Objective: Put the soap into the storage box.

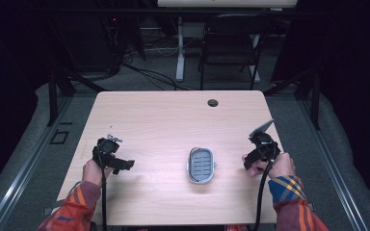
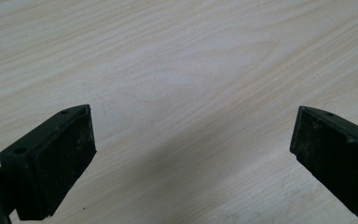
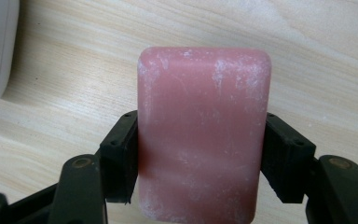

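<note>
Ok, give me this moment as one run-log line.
right tongs: shut on pink soap bar, above table | left tongs: open, empty | soap dish: mid-table, empty | next: probably soap into dish

Left gripper (image 2: 193, 154) hovers with fingers (image 2: 51, 163) spread wide (forearm low); right gripper (image 3: 200, 158) stays-free, fingers (image 3: 119, 156) clamped, raised at the person's right.

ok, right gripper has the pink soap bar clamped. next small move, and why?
Probably carry the pink soap bar left toward the grey soap dish and line it up above the slotted tray. The right gripper grips the bar by its long sides, the dish sits open mid-table between the hands, and the left gripper stands open over bare table, so nothing blocks that path.
</note>
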Motion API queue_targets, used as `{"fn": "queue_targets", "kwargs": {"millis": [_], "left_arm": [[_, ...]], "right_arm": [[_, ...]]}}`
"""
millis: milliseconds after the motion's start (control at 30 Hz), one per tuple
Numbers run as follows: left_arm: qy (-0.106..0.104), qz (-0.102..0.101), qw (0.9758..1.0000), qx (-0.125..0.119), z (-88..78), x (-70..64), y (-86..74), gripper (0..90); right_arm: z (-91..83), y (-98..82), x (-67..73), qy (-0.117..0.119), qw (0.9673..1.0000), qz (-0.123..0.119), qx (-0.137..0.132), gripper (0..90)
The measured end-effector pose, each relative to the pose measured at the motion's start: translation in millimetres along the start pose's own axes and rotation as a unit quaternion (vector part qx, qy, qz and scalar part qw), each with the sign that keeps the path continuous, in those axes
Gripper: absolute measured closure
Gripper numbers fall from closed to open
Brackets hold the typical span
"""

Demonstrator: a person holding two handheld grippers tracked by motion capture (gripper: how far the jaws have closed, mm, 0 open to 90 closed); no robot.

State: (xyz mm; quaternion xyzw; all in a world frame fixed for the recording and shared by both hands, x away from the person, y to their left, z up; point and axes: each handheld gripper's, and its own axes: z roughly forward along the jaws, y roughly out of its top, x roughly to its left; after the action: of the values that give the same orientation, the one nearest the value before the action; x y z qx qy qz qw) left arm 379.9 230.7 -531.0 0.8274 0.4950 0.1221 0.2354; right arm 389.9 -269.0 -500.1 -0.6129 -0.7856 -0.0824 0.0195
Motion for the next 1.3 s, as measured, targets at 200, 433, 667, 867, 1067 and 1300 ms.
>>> {"fn": "queue_targets", "kwargs": {"millis": [200, 433, 667, 867, 1067, 1300], "left_arm": [[0.001, 0.001, 1.0000, 0.000, 0.1, 0.0, 0.0, 0.1], [-0.006, 0.002, 1.0000, 0.003, 1.2, -2.0, 0.8, 0.1], [-0.005, 0.011, 0.9999, -0.002, 2.3, -9.7, 1.9, 0.0], [-0.008, 0.014, 0.9999, 0.000, 3.0, -11.6, 3.8, 0.0], [-0.005, 0.010, 0.9999, -0.007, 0.7, -10.1, 2.6, 0.0], [-0.005, 0.006, 1.0000, -0.005, 1.7, -7.4, 3.5, 0.0]], "right_arm": [[-2.1, 0.4, 3.3, 0.001, 1.0000, 0.002, -0.007, 37.0], [-9.3, 2.9, 11.7, 0.005, 0.9998, -0.009, -0.015, 37.0], [-5.8, 8.9, 25.5, 0.008, 0.9995, -0.031, -0.005, 37.1], [-6.1, 11.4, 41.5, 0.007, 0.9987, -0.050, 0.000, 37.1], [-8.4, 14.5, 53.4, 0.005, 0.9984, -0.055, -0.004, 37.1], [-17.8, 20.5, 62.7, -0.003, 0.9975, -0.071, 0.002, 37.1]]}}
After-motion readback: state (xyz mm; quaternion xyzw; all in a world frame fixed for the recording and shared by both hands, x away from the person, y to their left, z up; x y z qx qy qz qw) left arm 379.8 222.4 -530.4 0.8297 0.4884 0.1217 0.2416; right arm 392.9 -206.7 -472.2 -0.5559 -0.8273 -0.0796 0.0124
